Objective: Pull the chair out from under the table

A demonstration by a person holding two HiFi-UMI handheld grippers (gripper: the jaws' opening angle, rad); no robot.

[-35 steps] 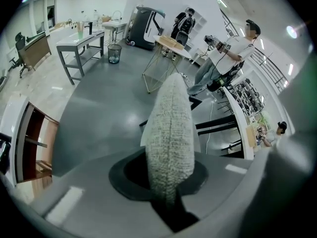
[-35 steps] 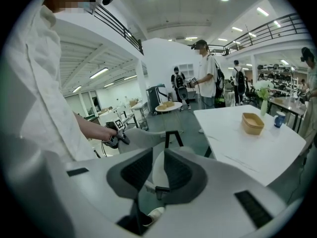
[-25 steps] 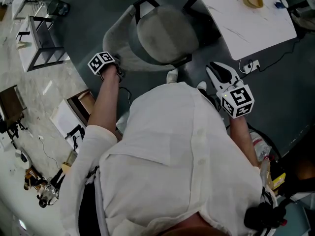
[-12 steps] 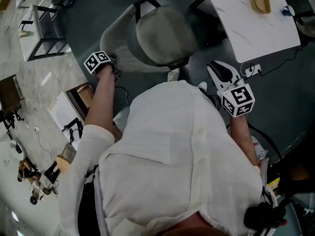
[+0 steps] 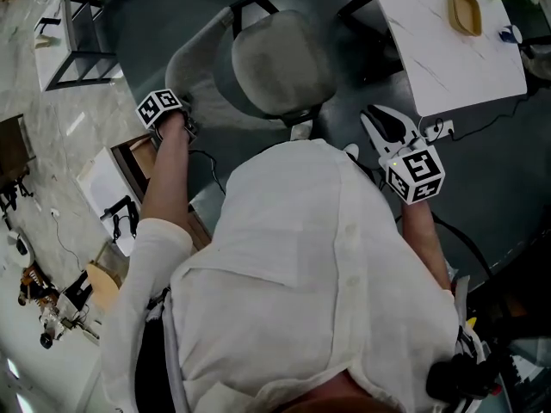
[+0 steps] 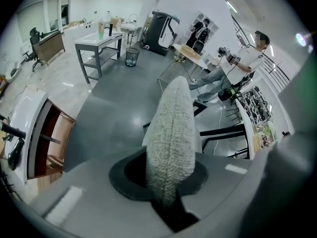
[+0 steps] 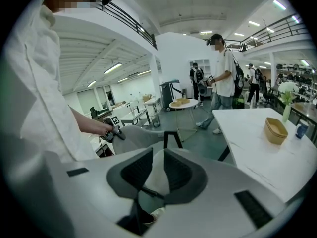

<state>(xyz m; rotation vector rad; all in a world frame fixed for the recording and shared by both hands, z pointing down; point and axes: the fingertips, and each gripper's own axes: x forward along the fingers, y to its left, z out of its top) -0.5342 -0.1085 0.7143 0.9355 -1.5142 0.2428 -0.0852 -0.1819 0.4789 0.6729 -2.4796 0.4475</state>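
The grey upholstered chair [image 5: 275,63] stands on the dark floor, left of the white marble table [image 5: 430,54] and clear of its edge. My left gripper [image 5: 181,119] is shut on the rim of the chair's curved backrest [image 5: 194,63]. In the left gripper view the fabric backrest edge [image 6: 171,133] runs up from between the jaws of the left gripper [image 6: 166,192]. My right gripper [image 5: 383,120] hangs in the air near the table's corner, open and holding nothing. In the right gripper view the chair [image 7: 143,135] shows beyond the right gripper [image 7: 153,170].
A wooden bowl [image 5: 465,11] sits on the table. A power strip with a cable [image 5: 437,129] lies on the floor by the table corner. A black-framed stand [image 5: 82,41] and an open wooden cabinet [image 5: 142,166] are at the left. People [image 7: 223,83] stand farther off.
The chair and my left gripper have shifted to the left in the head view, and the gap between chair and table has widened. The right gripper has hardly moved.
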